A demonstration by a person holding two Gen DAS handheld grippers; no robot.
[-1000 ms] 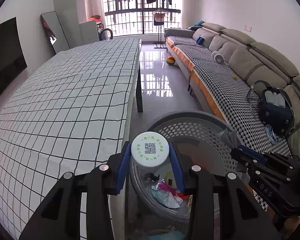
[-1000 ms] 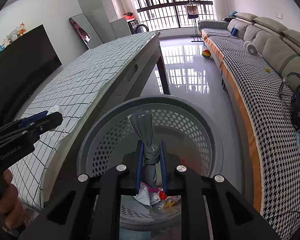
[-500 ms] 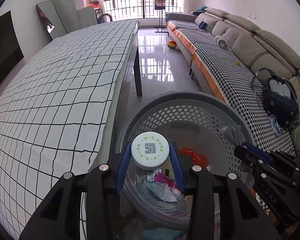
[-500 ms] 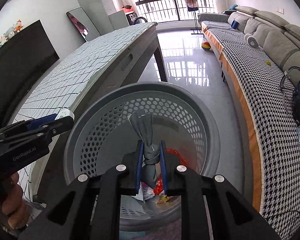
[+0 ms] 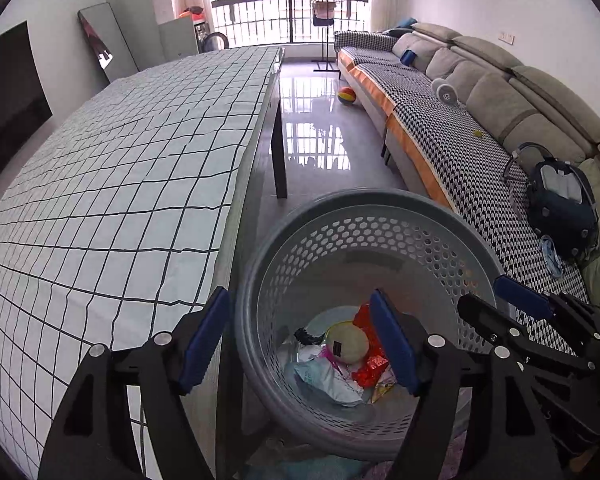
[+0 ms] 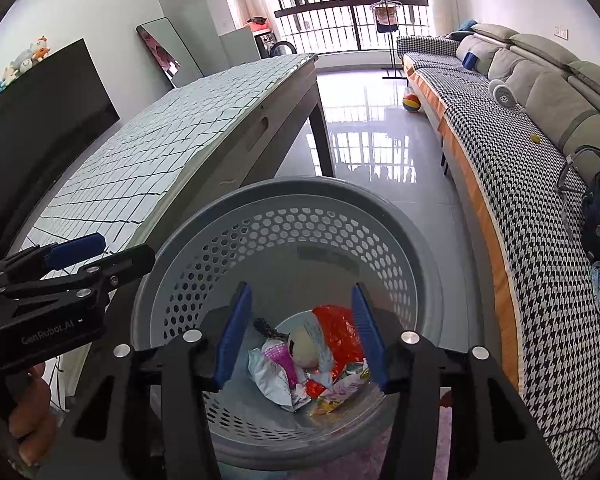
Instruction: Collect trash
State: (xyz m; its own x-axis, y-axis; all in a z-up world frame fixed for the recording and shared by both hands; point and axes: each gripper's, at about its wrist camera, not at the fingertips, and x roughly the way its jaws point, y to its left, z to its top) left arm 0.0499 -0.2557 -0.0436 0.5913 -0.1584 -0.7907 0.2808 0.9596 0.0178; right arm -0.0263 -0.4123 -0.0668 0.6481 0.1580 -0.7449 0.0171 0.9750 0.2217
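Observation:
A grey perforated basket point(image 5: 364, 196) point(image 6: 300, 184) stands on the floor beside the table. My left gripper point(image 5: 300, 308) hangs over its left rim, jaws opening, nothing between them. My right gripper point(image 6: 300, 296) hangs over the basket's middle, jaws also opening and empty. At the bottom lie a pale round cup point(image 5: 348, 344) point(image 6: 306, 344), a red wrapper point(image 6: 340, 332), a silver wrapper point(image 6: 268, 376) and other scraps. Each wrist view shows the other gripper at its side: the right gripper point(image 5: 482, 294) and the left gripper point(image 6: 112, 254). The grey knotted piece is not visible.
A long table with a black-checked white cloth point(image 5: 120, 180) runs along the left, close against the basket. A houndstooth-covered sofa point(image 5: 460, 140) with a dark bag point(image 5: 560, 208) lines the right. Shiny floor with a coloured ball point(image 5: 347, 95) lies between. A person's hand point(image 6: 28, 420) grips the left tool.
Both grippers have opened. The round cup left the left jaws and now lies in the basket. The grey knotted piece is gone from the right jaws.

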